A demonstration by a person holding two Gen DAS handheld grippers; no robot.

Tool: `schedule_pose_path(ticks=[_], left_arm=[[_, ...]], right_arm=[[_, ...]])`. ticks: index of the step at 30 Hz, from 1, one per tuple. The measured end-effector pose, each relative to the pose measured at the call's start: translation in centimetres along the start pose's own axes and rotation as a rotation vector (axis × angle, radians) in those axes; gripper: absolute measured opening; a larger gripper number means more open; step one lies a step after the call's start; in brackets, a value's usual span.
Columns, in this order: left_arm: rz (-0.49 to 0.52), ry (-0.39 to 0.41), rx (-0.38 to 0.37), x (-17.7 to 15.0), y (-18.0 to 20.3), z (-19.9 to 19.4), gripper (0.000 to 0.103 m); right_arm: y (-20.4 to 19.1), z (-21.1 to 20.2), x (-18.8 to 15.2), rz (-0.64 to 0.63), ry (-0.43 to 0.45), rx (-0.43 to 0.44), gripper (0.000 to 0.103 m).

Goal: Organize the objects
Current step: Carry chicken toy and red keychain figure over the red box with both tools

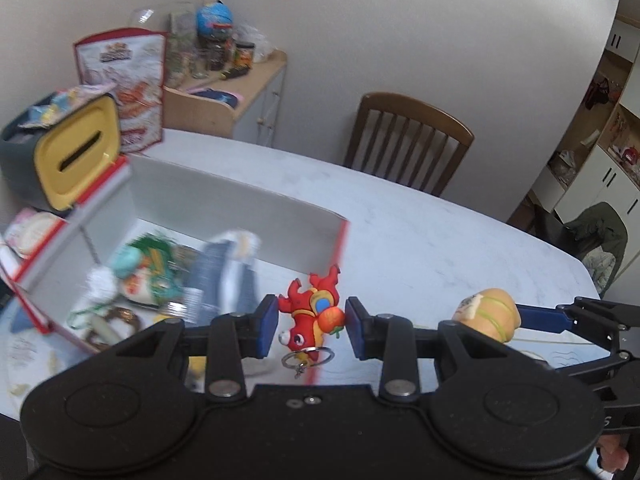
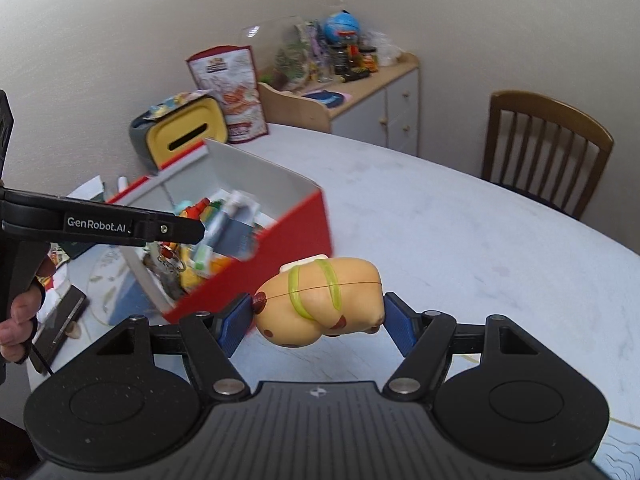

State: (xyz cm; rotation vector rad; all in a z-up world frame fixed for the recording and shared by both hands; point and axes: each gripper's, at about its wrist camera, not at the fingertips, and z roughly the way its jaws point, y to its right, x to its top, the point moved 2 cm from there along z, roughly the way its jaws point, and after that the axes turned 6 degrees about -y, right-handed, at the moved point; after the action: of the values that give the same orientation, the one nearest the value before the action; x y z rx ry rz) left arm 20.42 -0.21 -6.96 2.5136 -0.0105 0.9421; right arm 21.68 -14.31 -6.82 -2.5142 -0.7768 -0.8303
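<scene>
The left gripper [image 1: 311, 326] clamps a light, rigid red keychain [image 1: 314, 316], the right gripper [image 2: 318, 326] a smooth, probably hollow tan toy [image 2: 320, 300] endwise.

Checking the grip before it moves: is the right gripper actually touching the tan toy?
Touching. In the right wrist view both blue pads of the right gripper press against opposite ends of the tan toy, which hangs above the table.

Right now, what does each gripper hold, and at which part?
Left gripper: the red dragon keychain, fingers on its two sides. Right gripper: the tan figurine, fingers on its two ends.
</scene>
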Motion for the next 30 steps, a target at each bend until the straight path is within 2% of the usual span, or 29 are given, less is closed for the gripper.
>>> schedule_pose_path(ticks=[8, 19, 26, 30], left_arm=[[-0.009, 0.001, 0.044, 1.6, -5.8, -1.6, 0.035], [-0.01, -0.044, 0.124, 3.4, -12.7, 0.5, 0.035], [0.024, -0.101, 0.135, 4.2, -14.8, 3.1, 0.035], [0.053, -0.133, 0.144, 4.4, -14.9, 4.7, 0.035]], right_arm=[[-5.3, 2.0, 2.7, -0.038, -0.001, 0.012, 0.071], [-11.7, 7.2, 5.2, -0.085, -0.056, 0.008, 0.071], [-14.6, 11.1, 6.0, -0.109, -0.093, -0.01, 0.071], [-15.3, 13.1, 6.3, -0.122, -0.11, -0.047, 0.071]])
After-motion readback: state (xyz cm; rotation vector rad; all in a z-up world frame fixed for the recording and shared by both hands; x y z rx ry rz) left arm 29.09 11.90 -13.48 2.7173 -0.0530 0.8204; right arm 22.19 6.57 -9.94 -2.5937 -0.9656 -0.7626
